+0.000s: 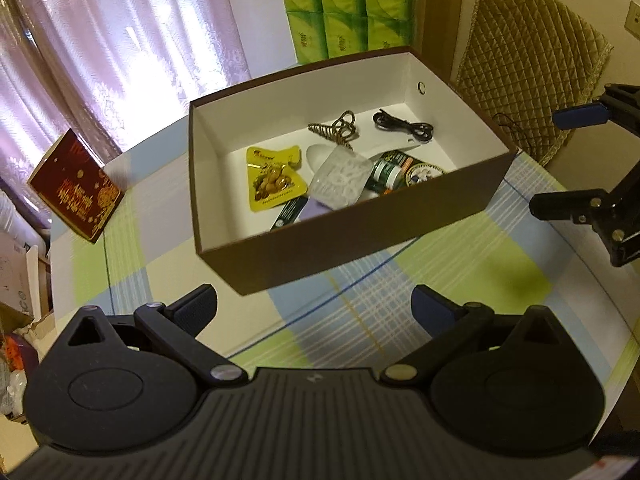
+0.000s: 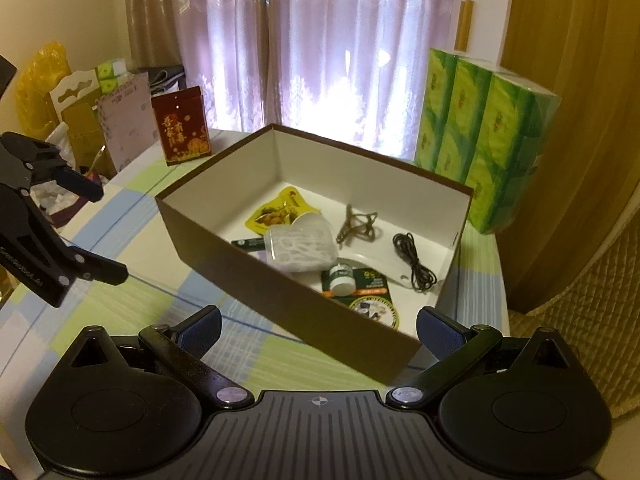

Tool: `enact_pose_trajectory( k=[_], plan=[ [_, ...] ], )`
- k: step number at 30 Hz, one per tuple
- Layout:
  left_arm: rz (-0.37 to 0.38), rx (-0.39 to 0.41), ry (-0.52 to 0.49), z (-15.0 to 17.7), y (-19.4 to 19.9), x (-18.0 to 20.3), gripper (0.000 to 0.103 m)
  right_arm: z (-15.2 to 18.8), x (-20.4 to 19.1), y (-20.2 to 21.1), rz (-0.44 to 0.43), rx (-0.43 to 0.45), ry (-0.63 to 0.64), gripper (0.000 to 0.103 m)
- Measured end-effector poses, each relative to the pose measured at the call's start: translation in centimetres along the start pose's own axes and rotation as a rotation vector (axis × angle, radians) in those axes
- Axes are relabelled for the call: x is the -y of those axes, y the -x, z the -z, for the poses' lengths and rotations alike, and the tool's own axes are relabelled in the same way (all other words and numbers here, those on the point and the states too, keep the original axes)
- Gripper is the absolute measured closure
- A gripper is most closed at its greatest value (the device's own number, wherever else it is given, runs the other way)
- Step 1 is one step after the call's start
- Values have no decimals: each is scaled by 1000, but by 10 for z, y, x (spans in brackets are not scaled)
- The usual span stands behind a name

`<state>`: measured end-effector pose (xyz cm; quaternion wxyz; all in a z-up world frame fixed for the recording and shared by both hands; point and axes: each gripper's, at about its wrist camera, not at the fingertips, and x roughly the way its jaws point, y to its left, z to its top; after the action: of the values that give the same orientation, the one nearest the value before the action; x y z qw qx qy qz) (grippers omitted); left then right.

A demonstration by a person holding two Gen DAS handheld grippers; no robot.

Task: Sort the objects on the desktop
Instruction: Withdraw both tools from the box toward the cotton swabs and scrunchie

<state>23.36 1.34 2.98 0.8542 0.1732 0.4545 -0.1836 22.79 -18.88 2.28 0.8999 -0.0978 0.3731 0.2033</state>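
A brown box (image 1: pixel 360 248) (image 2: pixel 280 292) with a white inside stands on the checked tablecloth (image 1: pixel 440 280). In it lie a yellow snack packet (image 1: pixel 274 178) (image 2: pixel 280 210), a bronze hair claw (image 1: pixel 336 128) (image 2: pixel 356 222), a coiled black cable (image 1: pixel 404 124) (image 2: pixel 414 262), a clear plastic pack (image 1: pixel 340 178) (image 2: pixel 300 246), a small green bottle (image 1: pixel 386 174) (image 2: pixel 340 280) and a dark tube (image 1: pixel 290 212). My left gripper (image 1: pixel 314 304) (image 2: pixel 104 232) is open and empty, in front of the box. My right gripper (image 2: pixel 320 322) (image 1: pixel 560 160) is open and empty at the box's near right corner.
A red printed box (image 1: pixel 76 192) (image 2: pixel 182 126) stands on the table's far left. Stacked green tissue packs (image 1: pixel 344 4) (image 2: pixel 480 140) rise behind the box. A quilted chair back (image 1: pixel 528 60) is beyond the table's right edge. Bags and cartons (image 2: pixel 80 120) crowd the left.
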Motion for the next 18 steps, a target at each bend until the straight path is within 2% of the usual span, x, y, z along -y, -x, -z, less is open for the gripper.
enact_pose_trajectory(
  k=[8,18],
  plan=[
    [4,20,72,31,17,-8,1,21,-11,8,0,-3,-41,2],
    [-28,22,194,88,31,-9,1,55,-34,22,-4,-5,-87,2]
  ],
)
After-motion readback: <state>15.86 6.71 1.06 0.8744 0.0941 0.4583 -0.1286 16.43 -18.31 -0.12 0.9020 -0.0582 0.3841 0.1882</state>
